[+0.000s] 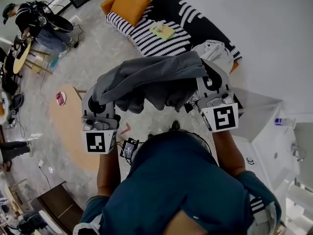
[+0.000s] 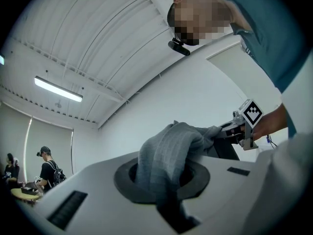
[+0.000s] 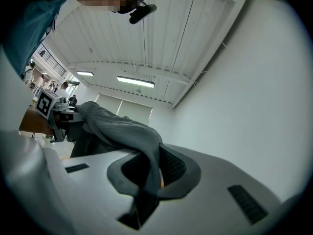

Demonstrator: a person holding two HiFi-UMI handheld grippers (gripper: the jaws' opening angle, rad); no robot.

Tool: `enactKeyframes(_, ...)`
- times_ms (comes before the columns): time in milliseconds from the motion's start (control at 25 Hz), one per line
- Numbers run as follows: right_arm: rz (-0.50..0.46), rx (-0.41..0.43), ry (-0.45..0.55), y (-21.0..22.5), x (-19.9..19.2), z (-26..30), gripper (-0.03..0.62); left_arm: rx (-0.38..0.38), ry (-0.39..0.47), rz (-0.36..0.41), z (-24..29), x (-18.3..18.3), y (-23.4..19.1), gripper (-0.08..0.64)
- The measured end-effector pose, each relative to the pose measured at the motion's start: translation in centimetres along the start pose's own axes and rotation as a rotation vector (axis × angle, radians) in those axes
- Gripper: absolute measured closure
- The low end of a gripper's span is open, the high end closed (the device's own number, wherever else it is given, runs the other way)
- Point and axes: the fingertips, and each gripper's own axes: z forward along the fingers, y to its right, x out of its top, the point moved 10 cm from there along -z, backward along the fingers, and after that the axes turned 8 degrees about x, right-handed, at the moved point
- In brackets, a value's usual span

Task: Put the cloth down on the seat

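Observation:
A grey cloth (image 1: 146,77) hangs stretched between my two grippers, held above the floor in front of the person. My left gripper (image 1: 101,96) is shut on the cloth's left end, which bunches up between its jaws in the left gripper view (image 2: 164,180) as grey cloth (image 2: 166,153). My right gripper (image 1: 207,80) is shut on the right end; in the right gripper view (image 3: 146,177) the cloth (image 3: 124,129) runs off towards the other gripper. The seat, a sofa with a black-and-white striped cover (image 1: 168,40), lies ahead beyond the cloth.
Orange cushions (image 1: 128,5), a small greenish item (image 1: 162,30) and a pale garment (image 1: 215,53) lie on the sofa. An oval wooden table (image 1: 68,126) stands at the left. A person with gear (image 1: 29,18) is at the upper left. White fixtures (image 1: 288,141) stand at the right.

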Motion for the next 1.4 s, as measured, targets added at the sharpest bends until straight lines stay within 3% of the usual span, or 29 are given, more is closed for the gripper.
enactKeyframes(320,0.007,0.045,0.009,4.7,-2.2,0.6,0.554,0.04,-0.014,0.02,3.0,-1.0,3.1,0.517)
enactKeyframes(520,0.02,0.041,0.001,5.9,-3.0,1.4,0.554,0.025,-0.016,0.025,4.5,-1.4,3.3,0.517)
enactKeyframes(720,0.042,0.015,-0.018,5.5,-3.3,3.3,0.554,0.002,-0.015,0.013,6.1,-2.5,1.5,0.517)
enactKeyframes(1400,-0.013,-0.111,-0.056,2.7,-2.8,11.8,0.554,-0.127,-0.026,-0.022,11.3,-7.0,-8.5,0.517)
